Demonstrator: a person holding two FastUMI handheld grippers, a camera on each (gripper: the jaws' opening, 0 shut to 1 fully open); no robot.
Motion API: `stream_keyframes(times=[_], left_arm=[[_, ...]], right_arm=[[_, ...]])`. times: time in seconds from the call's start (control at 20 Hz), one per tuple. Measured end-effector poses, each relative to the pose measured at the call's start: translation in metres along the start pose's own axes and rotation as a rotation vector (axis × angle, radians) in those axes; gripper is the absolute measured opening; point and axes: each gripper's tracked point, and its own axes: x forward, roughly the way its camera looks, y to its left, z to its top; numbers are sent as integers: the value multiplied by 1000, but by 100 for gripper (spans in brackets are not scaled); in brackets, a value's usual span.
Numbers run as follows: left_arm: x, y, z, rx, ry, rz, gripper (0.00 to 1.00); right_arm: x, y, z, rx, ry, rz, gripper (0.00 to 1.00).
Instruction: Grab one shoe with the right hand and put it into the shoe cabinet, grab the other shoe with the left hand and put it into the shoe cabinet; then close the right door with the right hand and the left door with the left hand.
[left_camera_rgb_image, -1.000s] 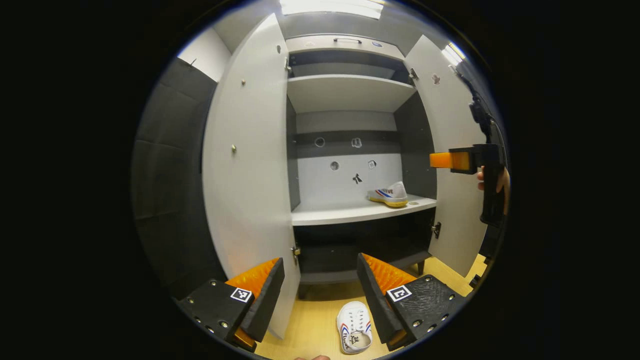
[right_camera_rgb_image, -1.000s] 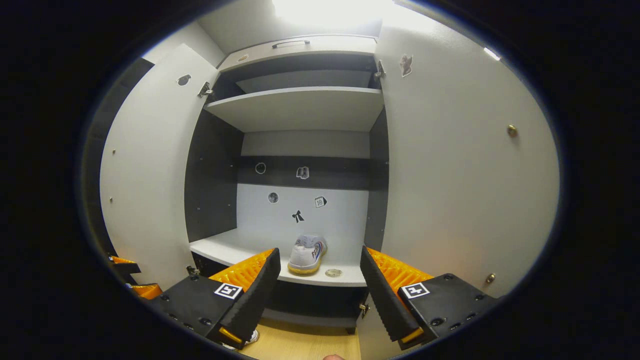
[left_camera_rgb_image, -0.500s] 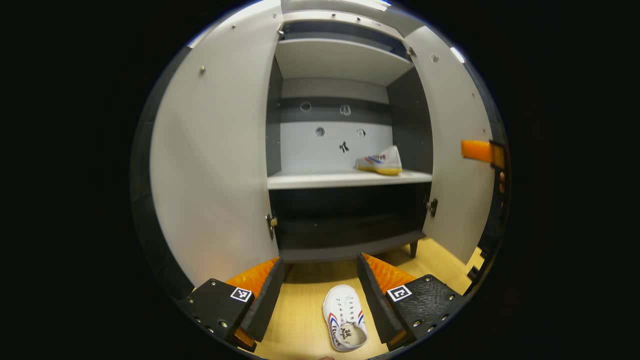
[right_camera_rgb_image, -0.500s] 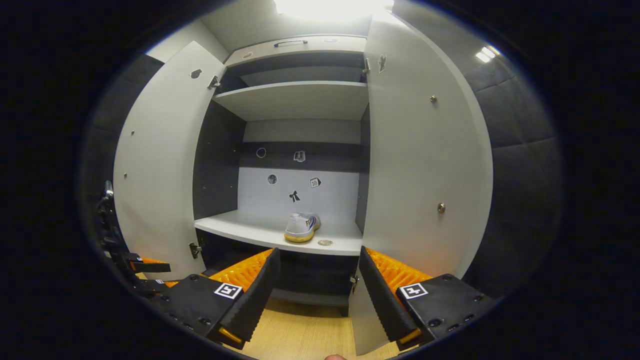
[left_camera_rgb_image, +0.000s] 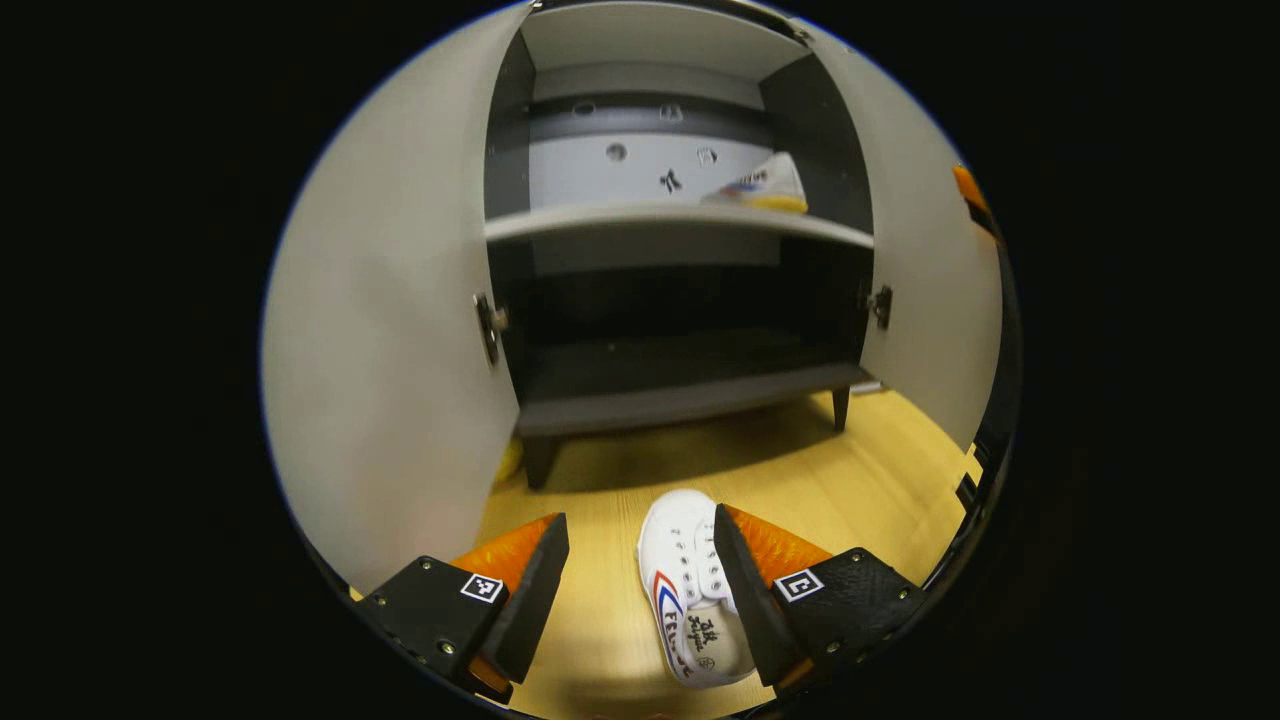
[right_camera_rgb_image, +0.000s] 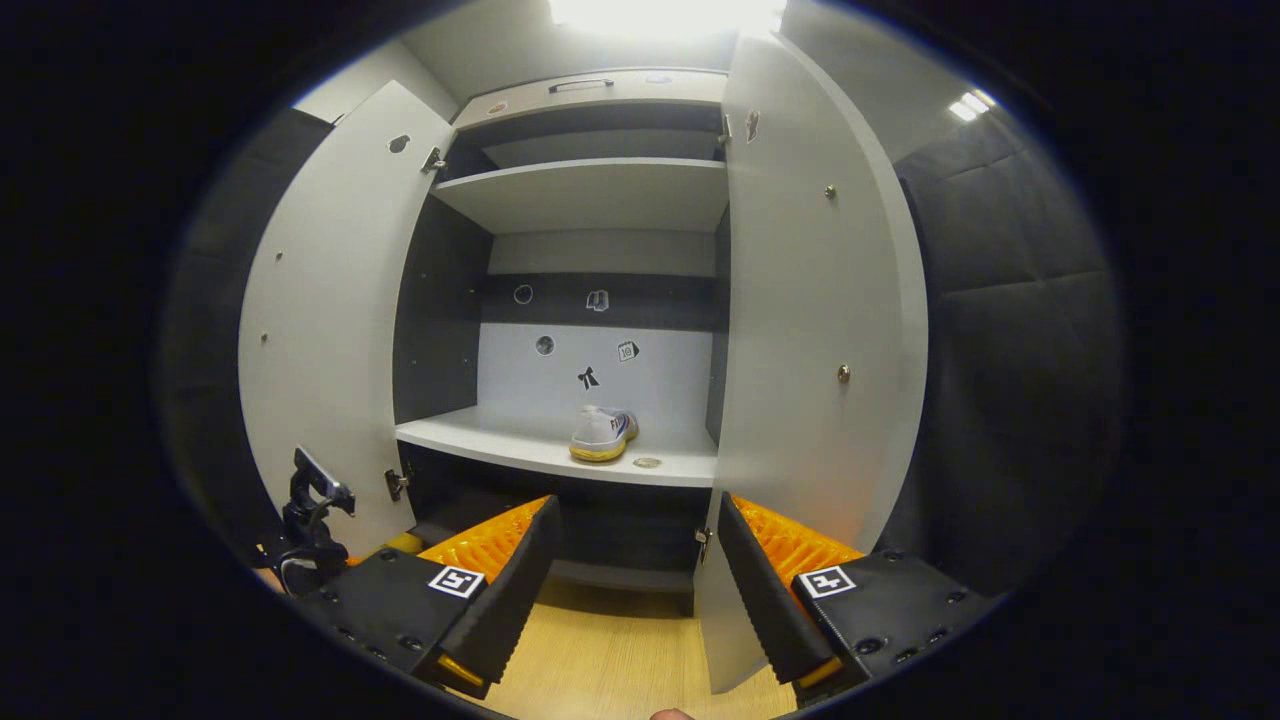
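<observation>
A white shoe (left_camera_rgb_image: 686, 585) with red and blue stripes lies on the wooden floor (left_camera_rgb_image: 880, 480) in front of the cabinet. My left gripper (left_camera_rgb_image: 640, 580) hangs open just above it, its right finger over the shoe's right side. The other white shoe (right_camera_rgb_image: 601, 434) stands on the middle shelf (right_camera_rgb_image: 500, 440) of the shoe cabinet, also seen as the shelved shoe (left_camera_rgb_image: 758, 185) in the left gripper view. My right gripper (right_camera_rgb_image: 635, 575) is open and empty, back from the cabinet. Both doors, the left door (right_camera_rgb_image: 320, 300) and the right door (right_camera_rgb_image: 810, 300), stand wide open.
The cabinet has an upper shelf (right_camera_rgb_image: 590, 190) and a dark bottom shelf (left_camera_rgb_image: 680, 400) on short legs. A small round object (right_camera_rgb_image: 647, 463) lies on the middle shelf beside the shoe. Padded dark wall (right_camera_rgb_image: 1000, 330) stands right of the cabinet.
My left gripper has dropped down and tilted toward the floor, closing in on the shoe there. My right gripper has drawn back a little from the cabinet; the shelved shoe stays put.
</observation>
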Motion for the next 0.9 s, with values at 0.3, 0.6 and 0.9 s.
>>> stream_keyframes(times=[0.3, 0.6, 0.9], left_arm=[[22, 0, -39, -33, 117, -21, 79], [37, -4, -68, -34, 205, -52, 79], [48, -4, -92, -9, 279, -46, 80]], right_arm=[[-5, 1, -10, 6, 30, -4, 98], [-6, 7, -17, 11, 56, 1, 98], [-7, 18, -24, -3, 80, 24, 98]])
